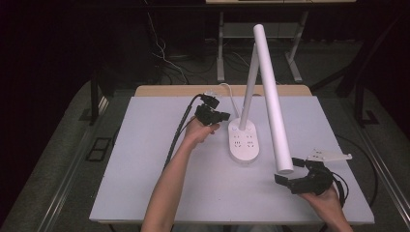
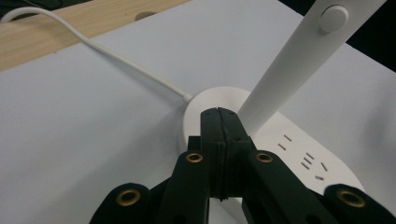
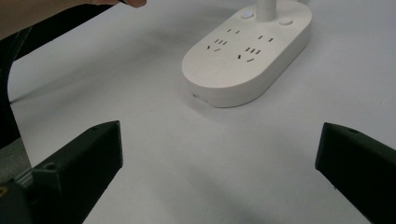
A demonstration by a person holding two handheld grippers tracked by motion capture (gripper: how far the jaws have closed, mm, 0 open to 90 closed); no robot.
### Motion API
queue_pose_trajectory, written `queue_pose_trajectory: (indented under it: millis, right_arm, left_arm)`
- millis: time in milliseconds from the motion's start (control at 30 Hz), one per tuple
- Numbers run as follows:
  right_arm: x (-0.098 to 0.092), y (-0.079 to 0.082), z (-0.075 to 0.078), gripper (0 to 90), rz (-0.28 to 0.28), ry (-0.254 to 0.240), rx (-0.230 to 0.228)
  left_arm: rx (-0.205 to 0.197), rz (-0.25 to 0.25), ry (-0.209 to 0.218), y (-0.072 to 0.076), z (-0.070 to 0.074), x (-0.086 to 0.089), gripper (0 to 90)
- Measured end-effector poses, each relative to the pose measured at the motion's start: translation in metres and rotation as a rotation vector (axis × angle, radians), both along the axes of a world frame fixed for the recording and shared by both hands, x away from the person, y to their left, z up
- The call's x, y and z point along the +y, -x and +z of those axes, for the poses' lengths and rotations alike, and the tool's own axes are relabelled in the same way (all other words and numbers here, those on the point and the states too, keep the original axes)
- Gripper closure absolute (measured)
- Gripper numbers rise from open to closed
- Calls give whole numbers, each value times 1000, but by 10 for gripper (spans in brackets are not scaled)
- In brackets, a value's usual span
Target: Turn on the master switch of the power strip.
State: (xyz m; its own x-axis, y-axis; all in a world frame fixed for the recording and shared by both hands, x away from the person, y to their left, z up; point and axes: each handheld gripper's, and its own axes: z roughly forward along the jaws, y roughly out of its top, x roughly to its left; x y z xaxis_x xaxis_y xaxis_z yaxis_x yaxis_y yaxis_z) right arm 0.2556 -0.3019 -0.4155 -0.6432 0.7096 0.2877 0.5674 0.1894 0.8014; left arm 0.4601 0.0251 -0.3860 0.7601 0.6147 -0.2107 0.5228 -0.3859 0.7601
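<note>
While its black jaws press flat together on nothing, the left gripper (image 2: 219, 114) hovers just short of the white oval lamp base with sockets (image 2: 280, 149).
Beyond that base, the right gripper (image 1: 292, 171) stands wide open, empty, beneath the white tubular lamp head (image 1: 273, 96).

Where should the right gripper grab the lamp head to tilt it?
Probably near its free lower end, across the width: the lamp head is a long slim bar slanting down toward the right gripper, whose jaws stand wide apart just beside that tip, so come from the right.
</note>
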Motion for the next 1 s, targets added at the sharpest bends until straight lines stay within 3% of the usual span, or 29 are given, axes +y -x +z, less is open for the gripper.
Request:
queue_pose_trajectory:
  millis: [167, 233, 433, 500, 633, 733, 900, 1000]
  right_arm:
    - [0, 0, 0, 1, -2, 0, -4]
    - [0, 0, 0, 2, -2, 0, -5]
    - [-1, 0, 0, 2, -5, -4, -5]
    - [0, 1, 0, 2, -5, -4, -5]
    - [-1, 1, 0, 2, -9, -12, -4]
    - [-1, 1, 0, 2, -8, -10, -1]
    - [-1, 1, 0, 2, -8, -10, -4]
    - [-1, 1, 0, 2, -8, -9, -6]
  left_arm:
    - [-7, 7, 18, 3, 8, 10, 878]
    - [12, -9, 21, 3, 11, 15, 773]
    - [4, -26, 13, 9, 22, 28, 486]
    - [-2, -35, 31, 13, 24, 34, 405]
    - [2, -31, 64, 18, 26, 47, 279]
    - [-2, 0, 70, 22, 28, 55, 201]
    - [27, 26, 95, 30, 28, 67, 6]
    - [22, 33, 91, 35, 31, 73, 0]
